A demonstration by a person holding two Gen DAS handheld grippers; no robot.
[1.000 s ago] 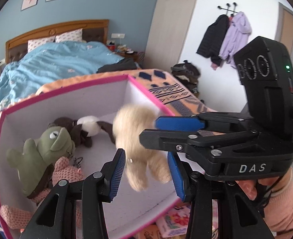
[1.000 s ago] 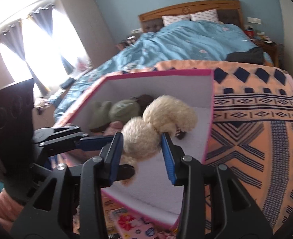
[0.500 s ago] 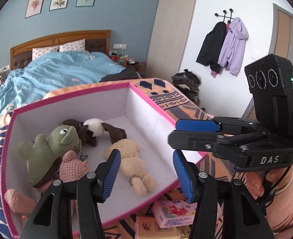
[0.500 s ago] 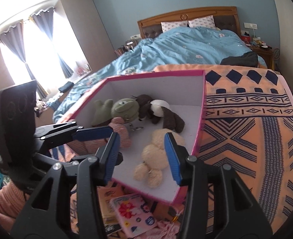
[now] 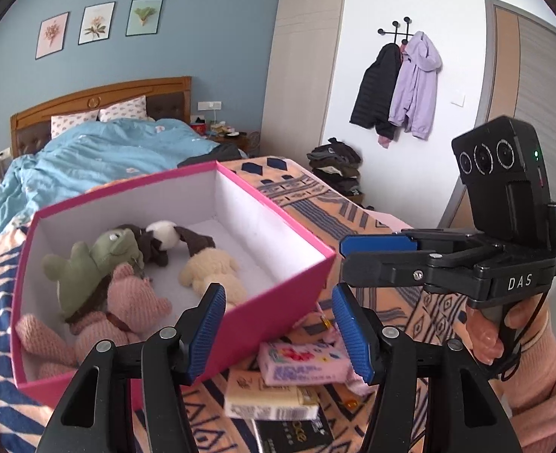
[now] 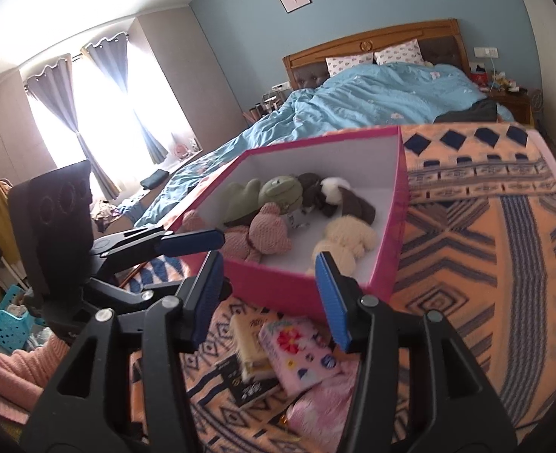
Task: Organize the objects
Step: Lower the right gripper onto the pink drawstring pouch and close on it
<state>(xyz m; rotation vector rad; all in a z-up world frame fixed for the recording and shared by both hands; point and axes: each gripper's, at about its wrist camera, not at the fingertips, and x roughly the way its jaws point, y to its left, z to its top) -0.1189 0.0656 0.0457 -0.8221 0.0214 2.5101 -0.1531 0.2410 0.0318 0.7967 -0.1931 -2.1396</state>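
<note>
Released a second ago, the fluffy cream plush bear (image 5: 211, 270) now lies inside the pink cardboard box (image 5: 278, 302), beyond both tongs. Left gripper (image 5: 278, 334) and right gripper (image 6: 268, 296) have just been opening, spread with nothing between them, above a pink floral packet (image 6: 296, 355).

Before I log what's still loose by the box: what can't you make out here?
- Black packet: left view, print unreadable; soap bars and the lower edge cover it.
- Pink bear: legs hidden by the box wall and left gripper.
- Pink cloth: right view, blurred, partly behind right gripper.
</note>
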